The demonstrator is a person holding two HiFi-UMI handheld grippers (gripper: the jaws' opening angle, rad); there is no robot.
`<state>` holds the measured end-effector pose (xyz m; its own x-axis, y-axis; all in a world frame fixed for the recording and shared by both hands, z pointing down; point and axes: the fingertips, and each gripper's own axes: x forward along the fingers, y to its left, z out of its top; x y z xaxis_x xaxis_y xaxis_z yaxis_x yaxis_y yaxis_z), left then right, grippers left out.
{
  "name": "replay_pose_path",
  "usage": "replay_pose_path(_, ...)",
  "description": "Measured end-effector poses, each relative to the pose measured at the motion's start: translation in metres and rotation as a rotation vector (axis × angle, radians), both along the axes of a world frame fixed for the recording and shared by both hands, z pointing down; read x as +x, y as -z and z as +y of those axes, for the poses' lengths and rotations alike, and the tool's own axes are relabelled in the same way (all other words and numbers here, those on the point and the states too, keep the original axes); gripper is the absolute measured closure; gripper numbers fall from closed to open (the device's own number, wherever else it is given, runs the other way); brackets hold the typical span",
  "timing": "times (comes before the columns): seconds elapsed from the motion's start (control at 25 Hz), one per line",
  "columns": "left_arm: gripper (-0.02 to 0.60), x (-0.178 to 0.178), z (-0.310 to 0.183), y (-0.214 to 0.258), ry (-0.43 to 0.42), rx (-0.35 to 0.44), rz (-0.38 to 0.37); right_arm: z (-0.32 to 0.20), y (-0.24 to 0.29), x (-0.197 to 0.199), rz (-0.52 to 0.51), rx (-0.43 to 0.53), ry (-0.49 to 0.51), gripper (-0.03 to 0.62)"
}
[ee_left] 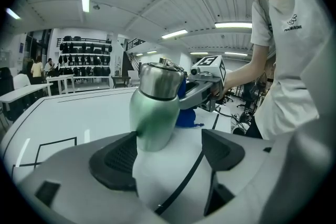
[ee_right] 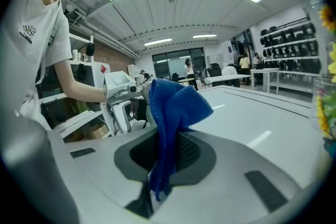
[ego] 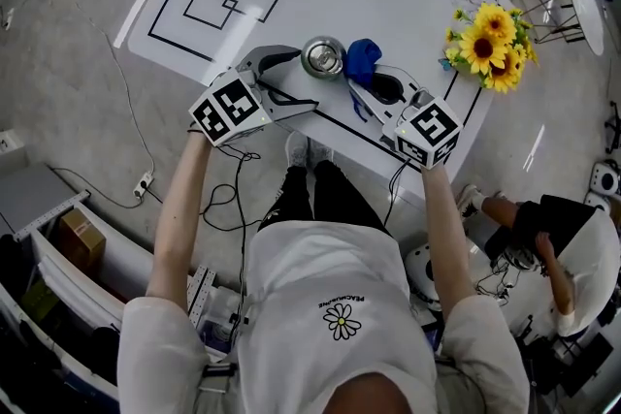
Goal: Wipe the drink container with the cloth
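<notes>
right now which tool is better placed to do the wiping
Right. The right tool is shut on the blue cloth, which sits right beside the drink container. The left tool holds no cloth; its jaws stand apart with the container between them, so it looks better suited to steadying it.

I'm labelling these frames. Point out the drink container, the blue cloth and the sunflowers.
drink container (ee_left: 154, 120): left gripper view, on its green body.
blue cloth (ee_right: 176, 105): right gripper view, on its upper fold.
sunflowers (ego: 482, 48): head view, on a yellow bloom.
</notes>
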<state>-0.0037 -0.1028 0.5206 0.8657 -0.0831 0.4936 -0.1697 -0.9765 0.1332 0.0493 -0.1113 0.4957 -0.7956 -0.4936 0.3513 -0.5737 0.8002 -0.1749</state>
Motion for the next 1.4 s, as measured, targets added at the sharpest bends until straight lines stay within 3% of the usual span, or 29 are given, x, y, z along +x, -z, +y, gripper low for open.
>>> replay_pose_path(0.24,0.208,0.003,0.000,0.001,-0.005,0.004,-0.006,-0.006,-0.009,0.008,0.034,-0.020,-0.171,0.553)
replay_pose_path(0.4,0.209,0.005,0.007,-0.002,-0.029,0.009,-0.021,-0.002,-0.011,0.009,0.026,-0.039,-0.213,0.553)
replay_pose_path(0.64,0.209,0.001,0.013,-0.001,-0.022,0.009,-0.011,0.014,-0.010,-0.008,0.013,-0.051,-0.214,0.553)
replay_pose_path(0.92,0.209,-0.003,0.012,0.000,-0.040,0.026,-0.014,0.028,-0.010,-0.032,0.002,-0.060,-0.142,0.553)
replay_pose_path(1.12,0.199,0.002,-0.015,0.009,-0.042,0.030,0.028,0.027,-0.009,-0.026,0.004,-0.067,-0.146,0.553)
replay_pose_path(1.4,0.195,0.016,-0.024,-0.002,-0.083,0.035,-0.003,0.009,-0.012,-0.004,0.029,-0.054,-0.170,0.553)
